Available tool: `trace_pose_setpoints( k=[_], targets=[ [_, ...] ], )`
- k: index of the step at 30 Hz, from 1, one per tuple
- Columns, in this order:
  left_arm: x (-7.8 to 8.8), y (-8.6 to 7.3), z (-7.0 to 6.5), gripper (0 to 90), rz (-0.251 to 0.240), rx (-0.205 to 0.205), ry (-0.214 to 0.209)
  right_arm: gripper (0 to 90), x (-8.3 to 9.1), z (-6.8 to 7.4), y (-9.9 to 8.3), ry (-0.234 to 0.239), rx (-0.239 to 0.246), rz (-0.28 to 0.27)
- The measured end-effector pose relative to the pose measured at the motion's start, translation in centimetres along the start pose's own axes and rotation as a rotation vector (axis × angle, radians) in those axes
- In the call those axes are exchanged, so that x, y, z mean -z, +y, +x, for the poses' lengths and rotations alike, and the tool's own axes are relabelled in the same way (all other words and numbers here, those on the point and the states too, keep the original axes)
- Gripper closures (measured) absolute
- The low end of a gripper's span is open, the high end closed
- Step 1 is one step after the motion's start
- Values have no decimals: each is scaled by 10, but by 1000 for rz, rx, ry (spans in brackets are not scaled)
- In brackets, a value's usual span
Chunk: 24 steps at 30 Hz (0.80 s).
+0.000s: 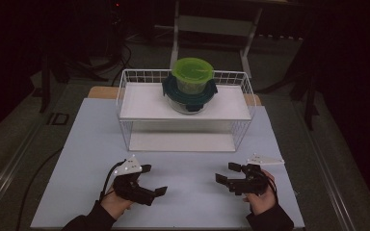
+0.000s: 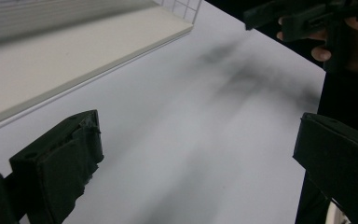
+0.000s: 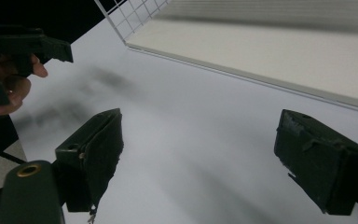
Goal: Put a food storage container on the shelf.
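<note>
The left gripper point(image 1: 150, 180) and right gripper point(image 1: 227, 172) hover over the near tabletop point(image 1: 188, 192), jaws spread wide and empty. The stacked lidded containers point(image 1: 190, 85) sit well apart on the wire rack's upper shelf point(image 1: 139, 108). This looks like the start; next, a forward reach up to the stack.

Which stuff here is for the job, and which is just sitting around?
For the job:
- left gripper, jaws open, empty
- right gripper, jaws open, empty
- white wire rack
- green-lidded container, stacked on the dark-lidded glass container on the rack's top shelf

Just around:
- white table mat
- metal frame behind the table
</note>
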State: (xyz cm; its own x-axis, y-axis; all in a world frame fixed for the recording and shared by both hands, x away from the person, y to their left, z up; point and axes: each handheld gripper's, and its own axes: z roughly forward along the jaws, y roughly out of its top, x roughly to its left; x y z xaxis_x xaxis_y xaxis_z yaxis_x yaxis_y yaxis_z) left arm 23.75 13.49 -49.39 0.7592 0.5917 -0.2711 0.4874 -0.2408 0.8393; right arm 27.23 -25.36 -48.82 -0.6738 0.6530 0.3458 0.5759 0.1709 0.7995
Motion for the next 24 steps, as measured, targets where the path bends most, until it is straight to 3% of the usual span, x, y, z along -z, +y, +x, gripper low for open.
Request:
trace_pose_setpoints(
  k=[12,24],
  targets=[
    [14,-21,7,7,27,26,29,150,12,-5,-15,-40,-10,6],
    [24,-31,13,7,12,34,63,150,21,-17,-23,-68,-24,-17]
  ],
)
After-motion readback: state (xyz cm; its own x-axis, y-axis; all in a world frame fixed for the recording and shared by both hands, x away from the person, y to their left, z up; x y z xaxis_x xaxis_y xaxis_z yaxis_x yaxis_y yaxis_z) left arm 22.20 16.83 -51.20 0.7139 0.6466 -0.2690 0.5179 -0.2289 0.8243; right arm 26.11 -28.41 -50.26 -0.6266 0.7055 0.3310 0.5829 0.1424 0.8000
